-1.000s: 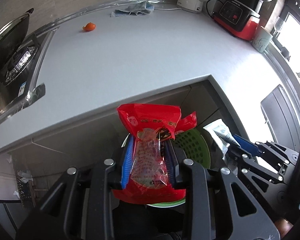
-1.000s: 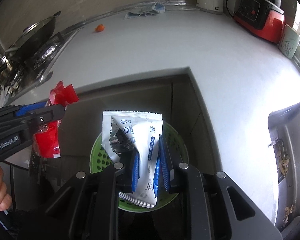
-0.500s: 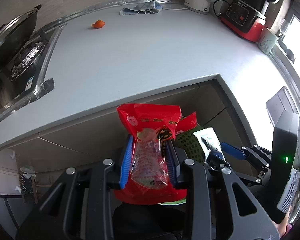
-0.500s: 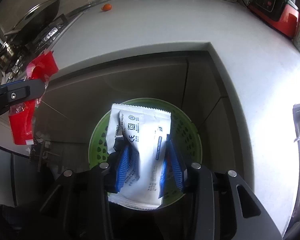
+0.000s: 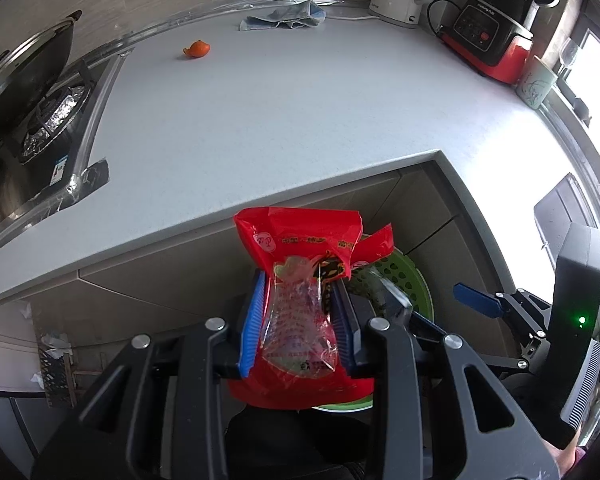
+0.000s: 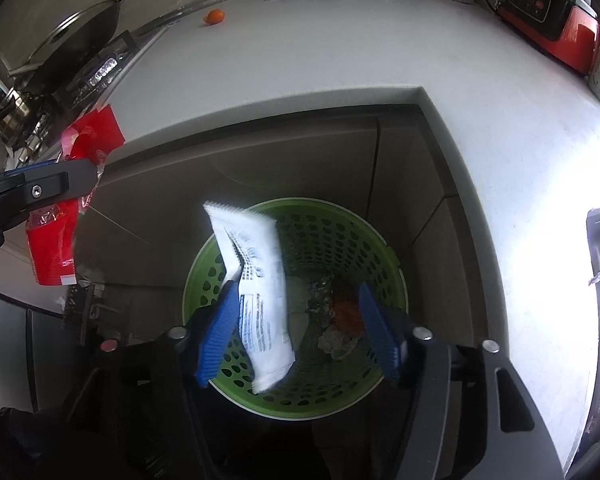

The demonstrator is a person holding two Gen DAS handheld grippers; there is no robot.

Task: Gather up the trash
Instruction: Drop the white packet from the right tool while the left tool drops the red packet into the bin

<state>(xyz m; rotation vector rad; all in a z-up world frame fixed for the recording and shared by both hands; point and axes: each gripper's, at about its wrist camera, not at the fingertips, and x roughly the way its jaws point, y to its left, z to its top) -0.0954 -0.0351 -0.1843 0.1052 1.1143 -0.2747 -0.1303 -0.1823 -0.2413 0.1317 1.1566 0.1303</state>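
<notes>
- Counter [image 5: 284, 120] wraps an inside corner, with the green bin [image 6: 340, 240] on the floor below that corner.
- Right gripper [image 6: 296, 332] hangs over the bin, jaws spread wide; the blurred white packet [image 6: 256, 288] lies between them, against the left finger.
- Left gripper [image 5: 300, 320] is clenched on a red bag [image 5: 300, 276], beside the bin.
- Orange peel [image 5: 197, 49] sits on the far counter.

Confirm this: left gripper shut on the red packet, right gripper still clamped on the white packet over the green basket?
Not quite. The right gripper is open: the right wrist view shows its pads spread and the white packet blurred, dropping toward the green basket. The left gripper is shut on the red packet.
</notes>
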